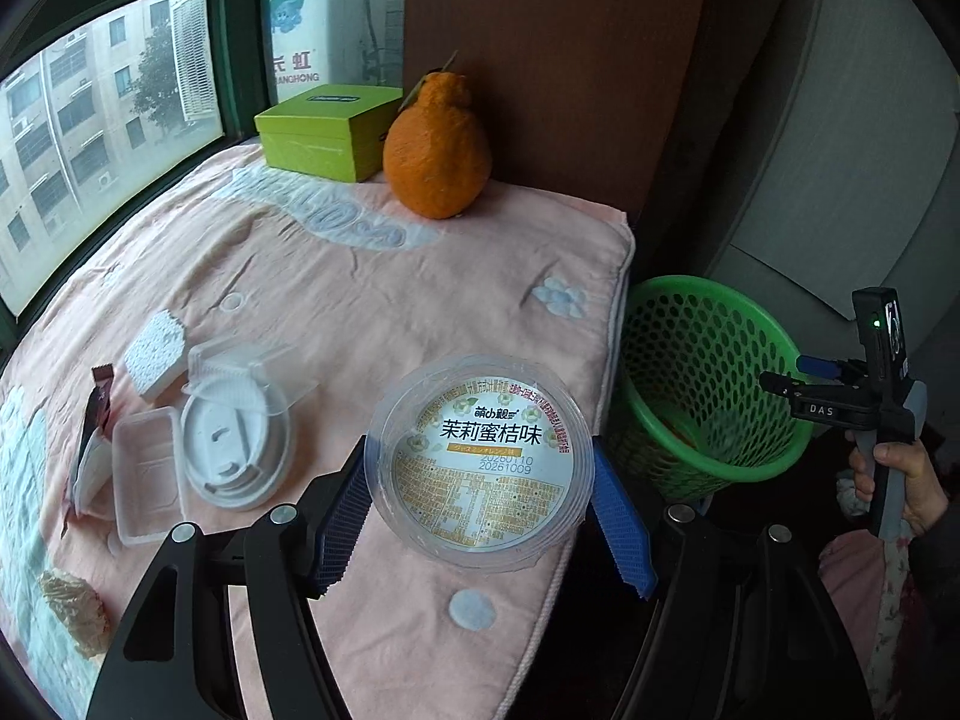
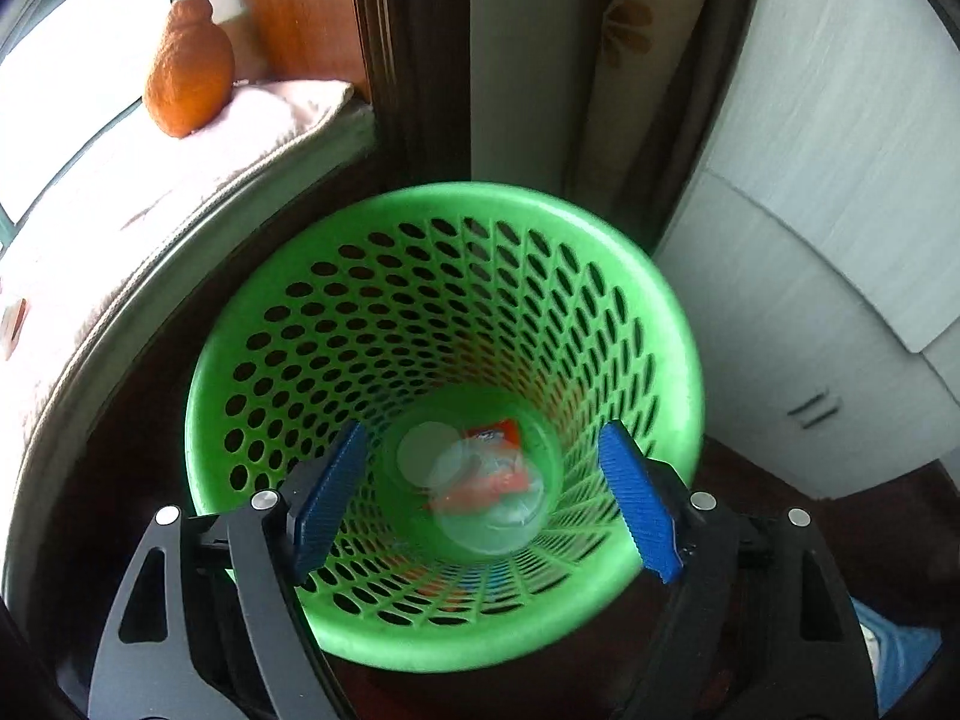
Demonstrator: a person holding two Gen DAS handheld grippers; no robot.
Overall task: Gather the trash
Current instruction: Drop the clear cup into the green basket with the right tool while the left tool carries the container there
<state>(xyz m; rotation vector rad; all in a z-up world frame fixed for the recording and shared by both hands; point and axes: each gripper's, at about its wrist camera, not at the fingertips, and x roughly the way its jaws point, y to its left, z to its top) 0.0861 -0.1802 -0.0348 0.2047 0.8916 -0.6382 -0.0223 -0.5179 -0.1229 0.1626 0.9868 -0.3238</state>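
The clear plastic cup (image 1: 478, 461) sits pinched between the blue pads of the left gripper (image 1: 480, 501), tipped so its printed lid faces up toward the camera and its axis runs down and away – held over the pink blanket's (image 1: 336, 276) edge. Beside that edge stands the green basket (image 2: 672, 324); the right gripper (image 2: 480, 495) hangs over its mouth, fingers spread and empty, wrappers at the bottom. A white lid (image 1: 234, 450), small tray (image 1: 147, 474) and orange fruit (image 1: 437, 150) lie on the blanket.
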